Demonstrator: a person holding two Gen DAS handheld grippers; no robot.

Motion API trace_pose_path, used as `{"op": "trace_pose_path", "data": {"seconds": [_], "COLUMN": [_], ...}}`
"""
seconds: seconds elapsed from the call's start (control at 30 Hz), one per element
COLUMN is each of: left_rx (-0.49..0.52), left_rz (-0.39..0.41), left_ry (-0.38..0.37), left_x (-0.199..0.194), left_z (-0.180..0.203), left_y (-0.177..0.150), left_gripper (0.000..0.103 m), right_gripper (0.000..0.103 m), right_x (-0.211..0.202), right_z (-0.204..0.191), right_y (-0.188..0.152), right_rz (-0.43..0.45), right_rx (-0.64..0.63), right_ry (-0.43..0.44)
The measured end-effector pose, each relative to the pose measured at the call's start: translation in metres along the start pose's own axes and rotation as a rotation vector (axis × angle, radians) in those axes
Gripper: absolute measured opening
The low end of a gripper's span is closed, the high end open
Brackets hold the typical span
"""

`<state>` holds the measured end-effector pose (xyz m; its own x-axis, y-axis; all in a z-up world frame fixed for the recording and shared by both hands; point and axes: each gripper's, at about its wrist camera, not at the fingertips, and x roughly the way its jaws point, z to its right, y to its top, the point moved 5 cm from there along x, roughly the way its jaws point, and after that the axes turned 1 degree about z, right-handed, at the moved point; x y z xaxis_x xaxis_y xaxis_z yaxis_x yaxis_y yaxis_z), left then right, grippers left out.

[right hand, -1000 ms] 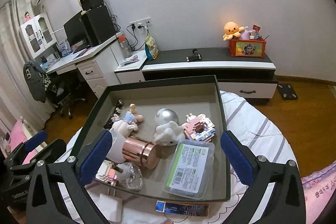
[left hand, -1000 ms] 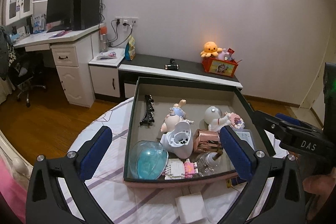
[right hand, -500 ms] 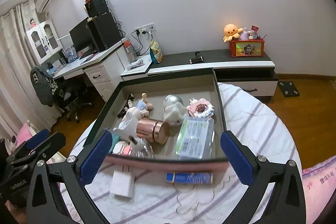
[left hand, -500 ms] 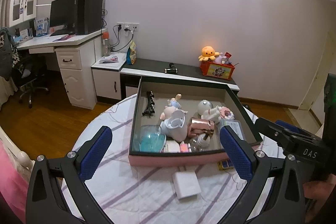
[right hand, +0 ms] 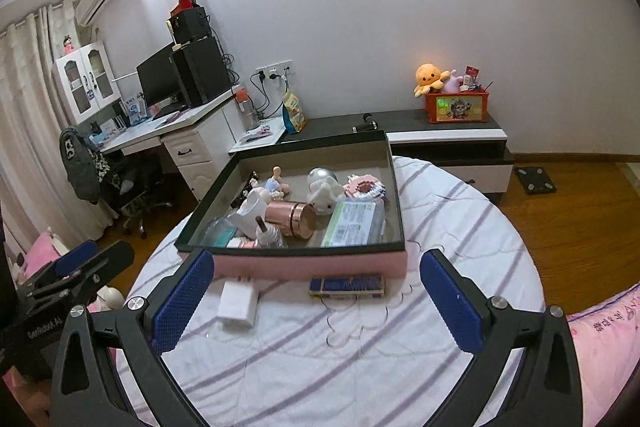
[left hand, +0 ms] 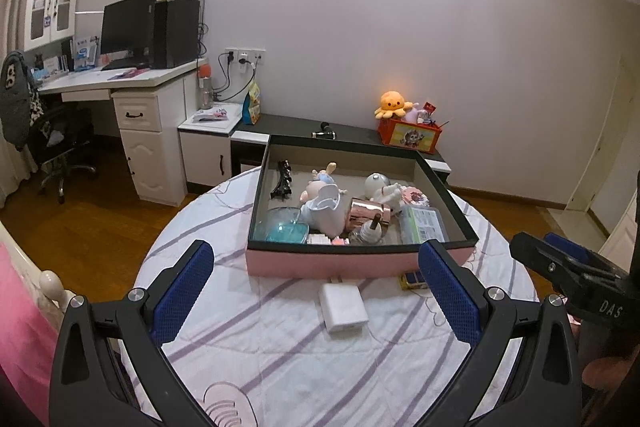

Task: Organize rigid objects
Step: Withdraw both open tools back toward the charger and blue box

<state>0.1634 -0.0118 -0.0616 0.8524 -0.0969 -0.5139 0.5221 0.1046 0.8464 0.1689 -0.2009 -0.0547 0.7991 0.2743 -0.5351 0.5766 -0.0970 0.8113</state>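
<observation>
Left tool (left hand: 316,291) spread wide, empty; right tool (right hand: 316,295) likewise, both above striped table (right hand: 460,227)

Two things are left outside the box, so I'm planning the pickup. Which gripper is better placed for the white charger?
Probably left. The white charger lies between the open left gripper fingers; for the right gripper it sits off to the left, and the blue box is nearer its centre.

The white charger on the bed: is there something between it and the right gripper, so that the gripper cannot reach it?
Nothing visible blocks it. The white charger lies alone on the striped bedcover before the pink box, just ahead of the open right gripper. The blue card box lies apart, to its right.
</observation>
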Motion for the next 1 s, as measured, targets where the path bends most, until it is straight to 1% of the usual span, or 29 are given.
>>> {"op": "trace_pose_path", "data": {"seconds": [0.23, 0.33, 0.6, 0.83, 1.0], "left_rx": [0.002, -0.014, -0.004, 0.015, 0.019], "left_rz": [-0.001, -0.010, -0.026, -0.058, -0.076], "left_ry": [0.007, 0.003, -0.002, -0.013, -0.017], "left_x": [-0.016, -0.022, -0.034, -0.031, -0.024], "left_z": [0.001, -0.001, 0.003, 0.007, 0.010], "left_y": [-0.018, -0.031, -0.055, -0.070, -0.074], "left_gripper": [0.103, 0.103, 0.103, 0.103, 0.103], "right_gripper": [0.103, 0.103, 0.103, 0.103, 0.103], "right_x": [-0.021, -0.029, -0.035, -0.024, -0.023], "right_z": [-0.012, -0.018, -0.022, -0.010, 0.000], "right_y": [-0.014, -0.024, -0.046, -0.071, -0.071], "right_rz": [0.022, 0.027, 0.032, -0.034, -0.039], "right_rx": [-0.057, -0.068, -0.093, -0.077, -0.059], "right_ry": [-0.030, -0.039, -0.099, -0.114, -0.125]}}
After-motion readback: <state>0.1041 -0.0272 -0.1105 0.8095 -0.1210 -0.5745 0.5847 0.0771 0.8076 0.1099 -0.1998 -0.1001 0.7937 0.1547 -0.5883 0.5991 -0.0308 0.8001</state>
